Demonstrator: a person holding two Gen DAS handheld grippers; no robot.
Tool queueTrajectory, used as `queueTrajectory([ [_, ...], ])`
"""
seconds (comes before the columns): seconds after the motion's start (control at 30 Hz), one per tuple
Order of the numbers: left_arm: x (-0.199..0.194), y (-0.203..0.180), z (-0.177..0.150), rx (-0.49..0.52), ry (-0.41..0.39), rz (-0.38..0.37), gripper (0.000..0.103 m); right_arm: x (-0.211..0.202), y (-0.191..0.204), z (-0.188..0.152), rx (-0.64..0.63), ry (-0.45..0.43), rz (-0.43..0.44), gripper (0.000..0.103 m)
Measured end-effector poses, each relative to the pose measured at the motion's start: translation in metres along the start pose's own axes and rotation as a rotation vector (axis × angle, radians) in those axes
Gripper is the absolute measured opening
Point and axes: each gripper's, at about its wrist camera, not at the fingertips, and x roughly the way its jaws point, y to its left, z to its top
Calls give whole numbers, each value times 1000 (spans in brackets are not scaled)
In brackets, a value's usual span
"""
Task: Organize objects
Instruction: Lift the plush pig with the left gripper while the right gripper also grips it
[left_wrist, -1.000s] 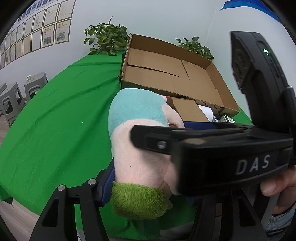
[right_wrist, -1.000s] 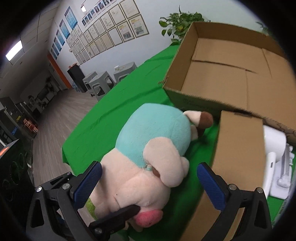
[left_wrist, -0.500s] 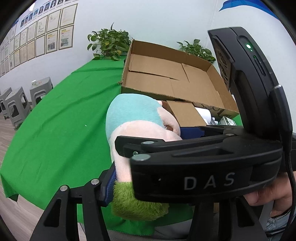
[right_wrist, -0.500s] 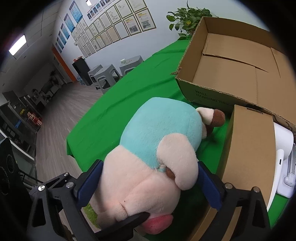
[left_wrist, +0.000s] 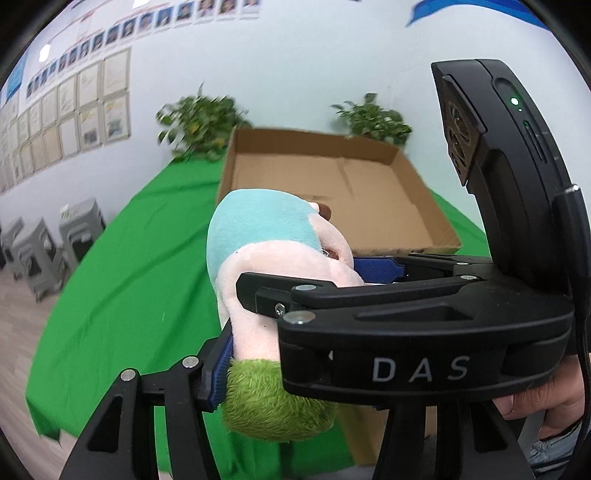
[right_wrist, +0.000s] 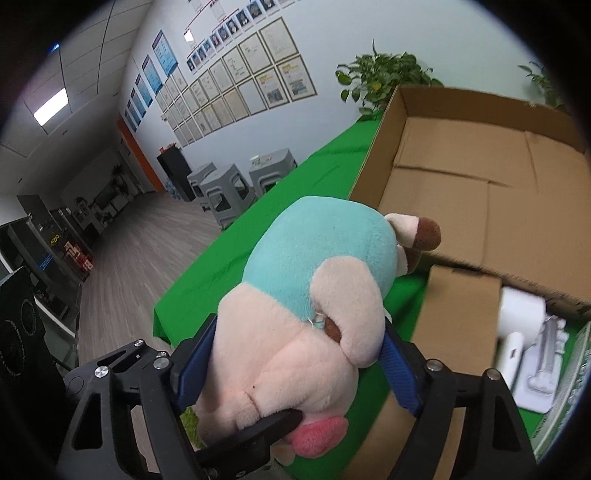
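Holding the plush toy (right_wrist: 295, 314) from two sides, both grippers are closed on it above the green tabletop (right_wrist: 280, 206).

The left gripper (left_wrist: 295, 369) grips the low end of the toy, near its green furry part (left_wrist: 273, 398). Its left blue pad (left_wrist: 221, 365) presses into the pink fabric; its right finger is hidden behind the body of the other gripper, so that side I cannot see. In the right wrist view, one black finger (right_wrist: 258, 432) of the left gripper crosses under the toy's head, just beside the pink snout (right_wrist: 317, 434).

The right gripper (right_wrist: 295, 363) has the toy's pink head between its two blue pads. Its jaws have just been closing, and now the left pad (right_wrist: 195, 363) and the right pad (right_wrist: 400, 373) both touch the head, at a medium width. A hand (left_wrist: 546, 402) holds the handle of this gripper at the lower right in the left wrist view.

Ahead of the grippers, the toy's turquoise body points to the open cardboard box (right_wrist: 461, 192), and its brown-tipped foot (right_wrist: 421, 232) is over the near wall of the box. To the right of the right gripper stands a small closed carton (right_wrist: 458, 317), and further right lie white objects (right_wrist: 524, 343), partly blurred.
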Motion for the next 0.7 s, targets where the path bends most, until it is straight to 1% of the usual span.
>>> queueTrajectory([
  [0.17, 2, -30, 38, 77, -45, -46, 53, -28, -16, 19, 8, -95, -49, 77],
  [0.27, 12, -45, 60, 99, -60, -71, 53, -41, -28, 30, 11, -139, -91, 77],
  [0.43, 23, -64, 96, 116, -84, -98, 53, -50, -35, 44, 4, -167, -143, 75],
  [0.57, 35, -65, 132, 125, -116, -110, 53, -56, -38, 57, -5, -199, -167, 74],
  [0.7, 46, -54, 163, 122, -147, -123, 53, -51, -39, 77, -29, -222, -191, 73],
])
